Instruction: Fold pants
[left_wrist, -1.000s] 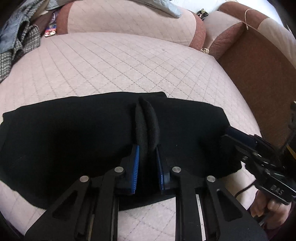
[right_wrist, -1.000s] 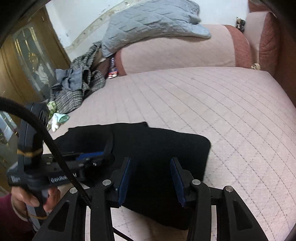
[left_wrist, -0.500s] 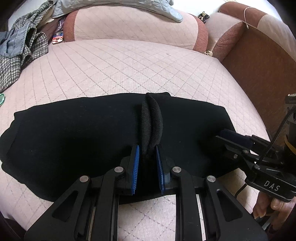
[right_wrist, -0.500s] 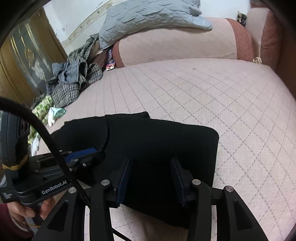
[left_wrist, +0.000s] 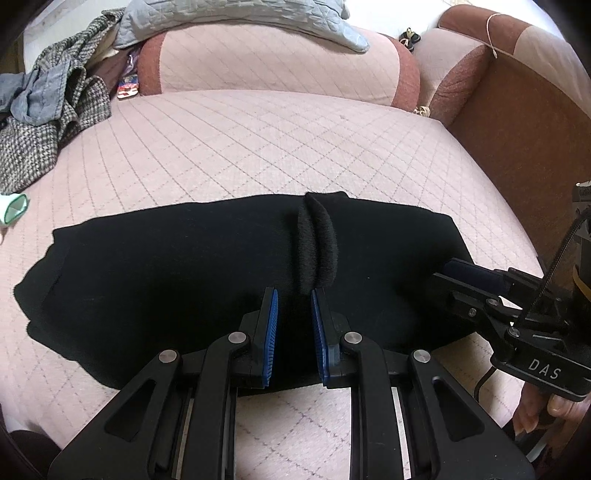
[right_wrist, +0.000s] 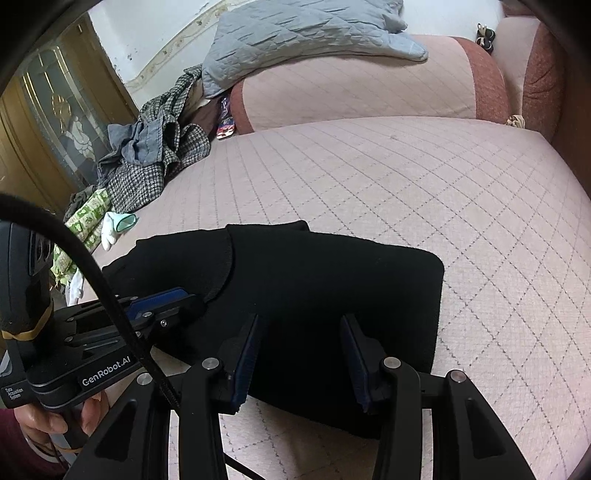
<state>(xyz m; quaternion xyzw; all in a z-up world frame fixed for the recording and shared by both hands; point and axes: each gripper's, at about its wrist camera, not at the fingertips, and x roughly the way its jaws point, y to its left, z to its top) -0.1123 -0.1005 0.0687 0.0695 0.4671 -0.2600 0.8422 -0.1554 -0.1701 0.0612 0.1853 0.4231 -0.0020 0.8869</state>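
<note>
Here the black pants (left_wrist: 184, 280) lie as a folded band across the pink quilted cushion (left_wrist: 280, 144), long axis running left to right. The left gripper (left_wrist: 293, 314), jaws narrowly parted, pinches a raised ridge of cloth near mid-band. The right gripper (right_wrist: 299, 354), half open with nothing visibly clamped, straddles the pants' right end, nearest that edge.

Lying across the near part of the sofa seat (left_wrist: 295, 147): pants (left_wrist: 166, 277). Heaped at far left: clothes (left_wrist: 48, 110). Draping over the far backrest (left_wrist: 277, 62): blanket (left_wrist: 240, 14). Standing at right: armrest (left_wrist: 524, 122).
</note>
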